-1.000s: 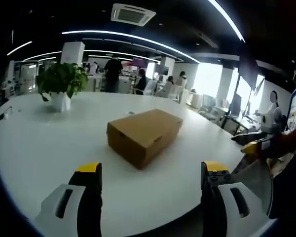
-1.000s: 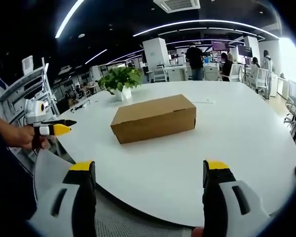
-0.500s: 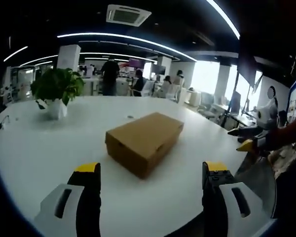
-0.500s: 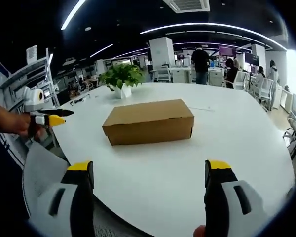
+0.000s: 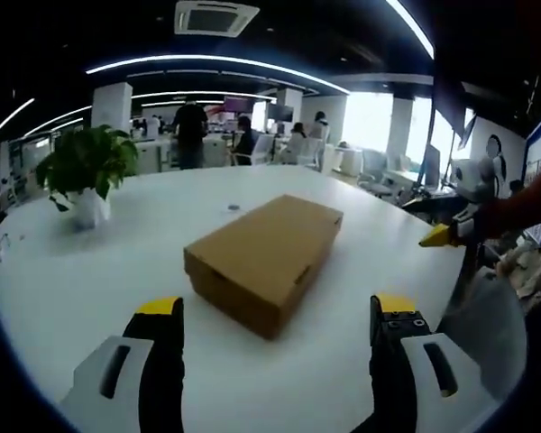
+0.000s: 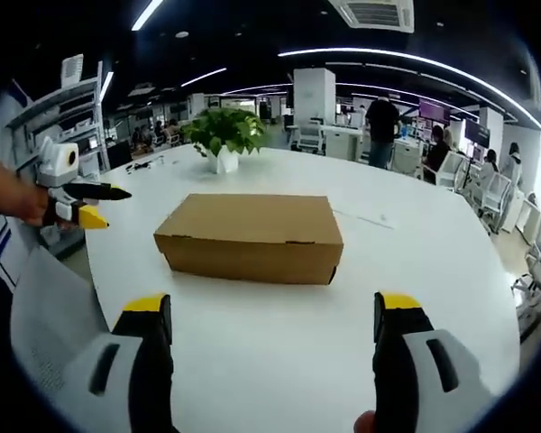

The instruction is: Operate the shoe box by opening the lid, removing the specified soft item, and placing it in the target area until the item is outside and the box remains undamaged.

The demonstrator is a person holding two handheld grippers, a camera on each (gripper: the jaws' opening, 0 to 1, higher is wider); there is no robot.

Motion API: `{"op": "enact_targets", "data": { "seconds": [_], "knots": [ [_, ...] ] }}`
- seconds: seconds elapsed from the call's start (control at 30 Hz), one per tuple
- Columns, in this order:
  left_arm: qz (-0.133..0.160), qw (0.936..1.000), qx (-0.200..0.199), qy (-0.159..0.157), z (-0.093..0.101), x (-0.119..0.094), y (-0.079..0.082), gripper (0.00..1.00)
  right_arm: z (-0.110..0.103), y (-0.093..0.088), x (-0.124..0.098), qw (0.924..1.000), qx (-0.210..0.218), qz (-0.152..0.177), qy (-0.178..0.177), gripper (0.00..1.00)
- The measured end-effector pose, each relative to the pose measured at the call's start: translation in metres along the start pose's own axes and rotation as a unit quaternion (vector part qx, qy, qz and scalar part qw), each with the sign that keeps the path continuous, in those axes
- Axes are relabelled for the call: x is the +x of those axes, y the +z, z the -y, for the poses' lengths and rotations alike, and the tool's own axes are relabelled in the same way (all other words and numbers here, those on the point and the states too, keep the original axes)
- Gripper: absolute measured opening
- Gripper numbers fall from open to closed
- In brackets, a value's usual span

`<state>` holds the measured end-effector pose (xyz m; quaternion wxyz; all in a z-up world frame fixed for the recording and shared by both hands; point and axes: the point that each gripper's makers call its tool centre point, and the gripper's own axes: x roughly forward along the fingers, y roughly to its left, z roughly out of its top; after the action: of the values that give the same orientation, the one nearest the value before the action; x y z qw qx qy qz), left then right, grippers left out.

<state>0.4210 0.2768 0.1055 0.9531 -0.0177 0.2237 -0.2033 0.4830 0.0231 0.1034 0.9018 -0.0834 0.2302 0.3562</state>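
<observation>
A closed cardboard shoe box [image 6: 251,236] lies lengthwise left-to-right on the white table [image 6: 415,271]; the left gripper [image 5: 275,316] and right gripper [image 6: 270,316] gape wide, empty.

One brown shoe box [image 5: 263,262] sits on one white table [image 5: 90,271], its lid closed. One potted plant [image 5: 83,173] stands at the table's far side. Two grippers are in view: the left gripper [image 5: 275,316] and the right gripper [image 6: 270,311], each with two yellow-tipped jaws. At least four people [image 5: 191,133] are in the far background.
</observation>
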Motion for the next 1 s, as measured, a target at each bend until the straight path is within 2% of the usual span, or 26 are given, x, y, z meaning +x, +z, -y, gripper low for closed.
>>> {"op": "enact_targets", "data": {
  "seconds": [0.27, 0.67, 0.9, 1.0],
  "knots": [
    [-0.011, 0.9999, 0.005, -0.003, -0.002, 0.02, -0.002, 0.86, 0.016, 0.01, 0.028, 0.9996, -0.025, -0.001, 0.011, 0.87],
    [-0.029, 0.9995, 0.008, -0.006, -0.003, 0.057, -0.016, 0.85, 0.056, 0.019, 0.077, 0.9987, -0.048, -0.009, 0.018, 0.82],
    [-0.037, 0.9992, 0.013, -0.003, -0.006, 0.074, -0.018, 0.84, 0.056, 0.02, 0.098, 0.997, -0.065, -0.013, 0.039, 0.82],
    [-0.047, 0.9987, 0.022, 0.001, -0.007, 0.081, -0.024, 0.83, 0.057, 0.017, 0.108, 0.9959, -0.074, -0.017, 0.049, 0.8]
  ]
}}
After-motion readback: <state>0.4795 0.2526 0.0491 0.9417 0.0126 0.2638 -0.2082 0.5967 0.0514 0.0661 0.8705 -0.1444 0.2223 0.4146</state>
